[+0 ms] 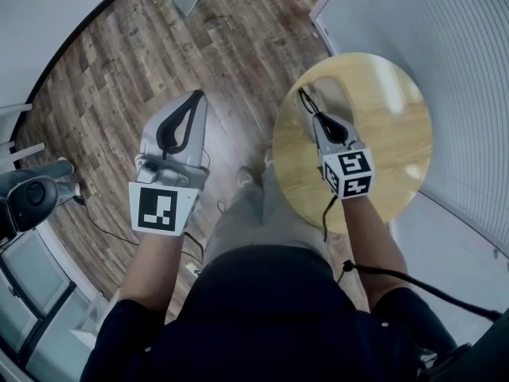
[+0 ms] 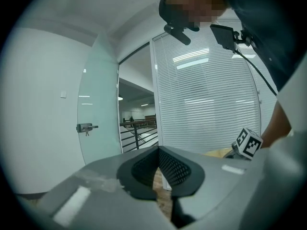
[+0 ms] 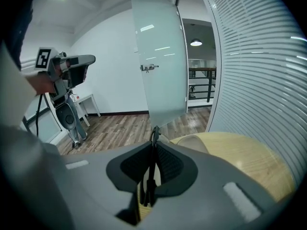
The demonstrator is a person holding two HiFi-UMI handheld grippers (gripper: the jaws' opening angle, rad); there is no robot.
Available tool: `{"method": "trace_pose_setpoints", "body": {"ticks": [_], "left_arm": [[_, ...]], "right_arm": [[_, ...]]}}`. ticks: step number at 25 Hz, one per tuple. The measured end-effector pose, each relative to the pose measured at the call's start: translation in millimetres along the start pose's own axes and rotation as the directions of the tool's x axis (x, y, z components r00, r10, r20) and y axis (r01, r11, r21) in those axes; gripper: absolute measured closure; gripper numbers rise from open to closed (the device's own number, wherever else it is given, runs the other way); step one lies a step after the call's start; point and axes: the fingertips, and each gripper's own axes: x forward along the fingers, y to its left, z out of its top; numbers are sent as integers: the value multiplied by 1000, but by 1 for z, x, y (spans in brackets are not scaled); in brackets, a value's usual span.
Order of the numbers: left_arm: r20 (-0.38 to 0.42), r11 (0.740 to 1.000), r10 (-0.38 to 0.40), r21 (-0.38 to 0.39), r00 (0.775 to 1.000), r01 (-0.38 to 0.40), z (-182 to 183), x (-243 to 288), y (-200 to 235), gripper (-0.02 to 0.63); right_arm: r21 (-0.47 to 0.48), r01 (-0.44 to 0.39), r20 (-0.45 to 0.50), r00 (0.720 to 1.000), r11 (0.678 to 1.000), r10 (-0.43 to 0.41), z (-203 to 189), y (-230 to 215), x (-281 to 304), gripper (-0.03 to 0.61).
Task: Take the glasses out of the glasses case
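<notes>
Head view shows your left gripper (image 1: pixel 197 98) held over the wooden floor (image 1: pixel 119 78), its jaws together with nothing in them, well to the left of your right gripper (image 1: pixel 318 120). Your right gripper is over the round table (image 1: pixel 390 134), clamped on the thin dark glasses (image 1: pixel 305 100), which stick out past its tips. A pale rounded thing, apparently the glasses case (image 1: pixel 332 86), lies on the table just beyond those tips. In the left gripper view, the jaws meet at the tip, empty. In the right gripper view, the jaws pinch the glasses (image 3: pixel 152 171) edge-on, with the case (image 3: pixel 194 142) ahead and slightly right.
</notes>
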Motion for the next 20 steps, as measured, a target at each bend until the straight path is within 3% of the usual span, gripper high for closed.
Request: {"method": "trace_pose_setpoints", "body": {"ticks": [12, 20], "left_arm": [[83, 998, 8, 57, 996, -12, 54, -44, 0, 609], [151, 996, 4, 89, 989, -18, 88, -72, 0, 609]], "right_arm": [[-42, 56, 104, 993, 998, -51, 56, 14, -63, 546], [-60, 113, 202, 974, 992, -98, 91, 17, -111, 548]]}}
